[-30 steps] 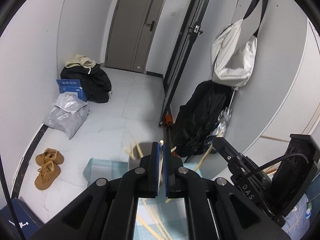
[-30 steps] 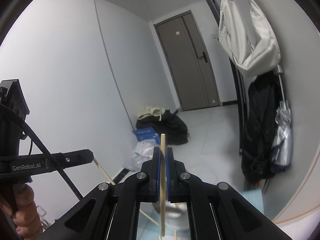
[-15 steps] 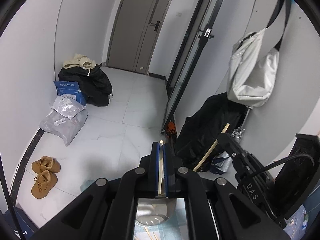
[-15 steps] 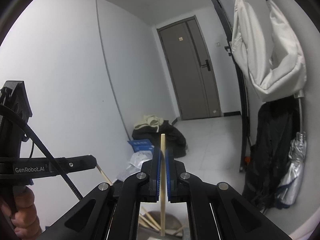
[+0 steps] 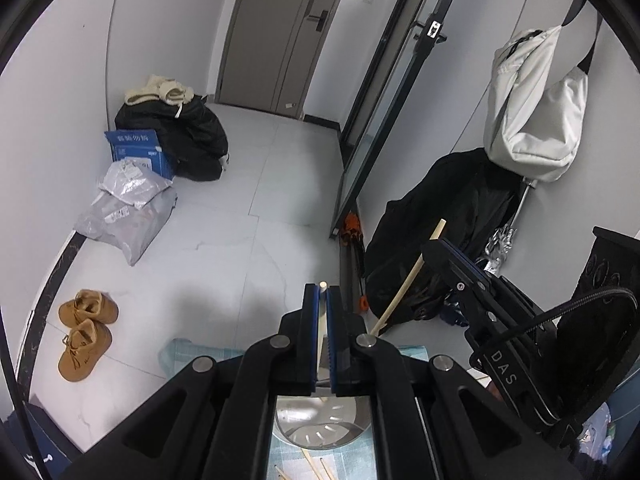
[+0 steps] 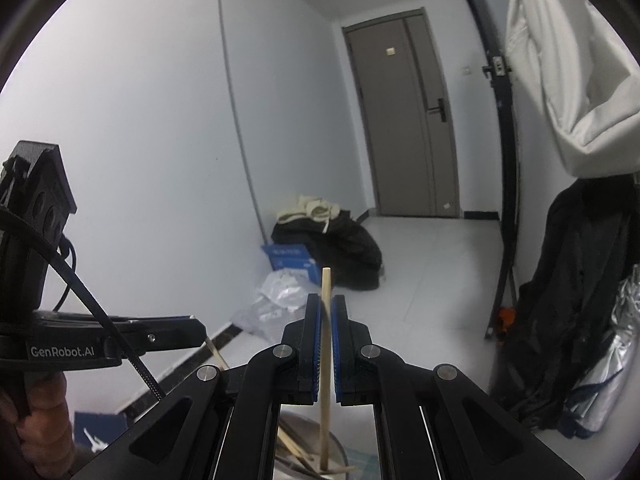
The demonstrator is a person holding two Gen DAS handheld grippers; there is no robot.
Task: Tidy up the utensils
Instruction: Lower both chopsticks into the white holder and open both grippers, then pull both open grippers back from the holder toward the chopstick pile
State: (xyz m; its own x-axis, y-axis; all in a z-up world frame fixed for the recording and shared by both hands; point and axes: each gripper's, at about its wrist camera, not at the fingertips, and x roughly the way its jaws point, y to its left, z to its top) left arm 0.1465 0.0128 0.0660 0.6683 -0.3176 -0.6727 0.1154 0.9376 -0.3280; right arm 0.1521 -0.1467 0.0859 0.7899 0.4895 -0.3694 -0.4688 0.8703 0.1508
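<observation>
While both hands hold grippers above a metal cup [image 5: 316,424], each gripper has its jaws clenched on one wooden chopstick. The left gripper [image 5: 322,300] pinches a chopstick [image 5: 320,344] whose tip just shows above the blue pads. The right gripper [image 6: 327,312] grips a second chopstick [image 6: 326,360] upright, its lower end seemingly inside the cup, where more sticks lean. The cup stands on a pale blue mat [image 5: 176,354] on the bench, with loose chopsticks [image 5: 316,468] near the bench's near edge. Beyond lie a grey tiled floor [image 5: 240,220], brown shoes [image 5: 84,332], bags and a closed door [image 6: 404,120].
</observation>
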